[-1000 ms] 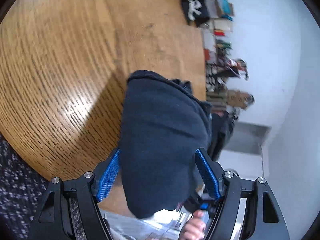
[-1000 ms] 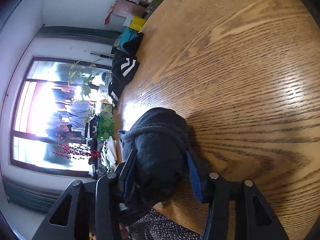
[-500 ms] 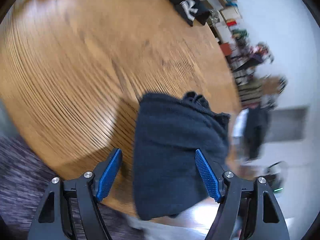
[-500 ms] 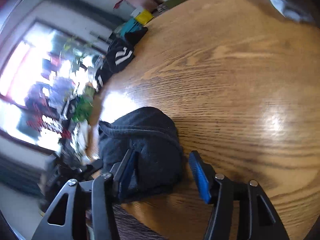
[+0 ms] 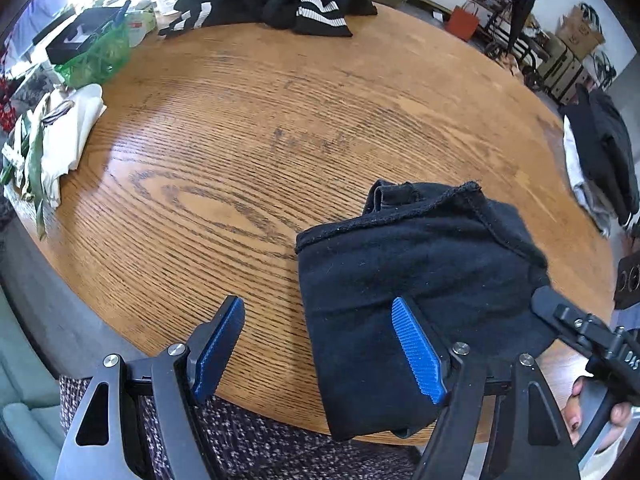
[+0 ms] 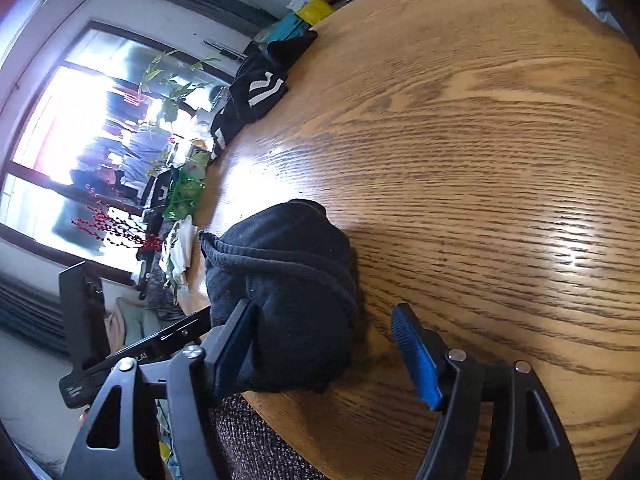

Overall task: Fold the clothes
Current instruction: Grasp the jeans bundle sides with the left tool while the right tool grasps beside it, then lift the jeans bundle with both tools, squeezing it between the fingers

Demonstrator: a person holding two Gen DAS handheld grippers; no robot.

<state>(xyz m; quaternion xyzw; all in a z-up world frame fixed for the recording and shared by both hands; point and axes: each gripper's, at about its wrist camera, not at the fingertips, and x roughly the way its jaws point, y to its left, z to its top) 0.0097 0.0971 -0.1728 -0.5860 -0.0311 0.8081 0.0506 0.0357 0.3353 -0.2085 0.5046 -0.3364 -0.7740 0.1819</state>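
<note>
A black garment (image 5: 420, 280), folded into a thick bundle, lies on the round wooden table (image 5: 240, 140) by its near edge. My left gripper (image 5: 320, 350) hovers over it, open. Its right blue pad (image 5: 418, 350) is above the cloth and its left pad is over bare wood. In the right wrist view the same bundle (image 6: 280, 292) rests against the left finger of my right gripper (image 6: 326, 348). That gripper's jaws are opening, and a clear gap separates the cloth from the right blue pad (image 6: 416, 356).
Black clothes with white stripes (image 5: 304, 4) lie heaped at the table's far edge. White cloth and green leaves (image 5: 60, 136) sit at the left rim, and a dark and white pile (image 5: 600, 160) at the right. A hand (image 5: 592, 408) shows at lower right.
The right gripper's jaws have spread and let go of the black bundle. The left gripper has risen and rolled, and the bundle now sits towards its right finger instead of filling the gap.
</note>
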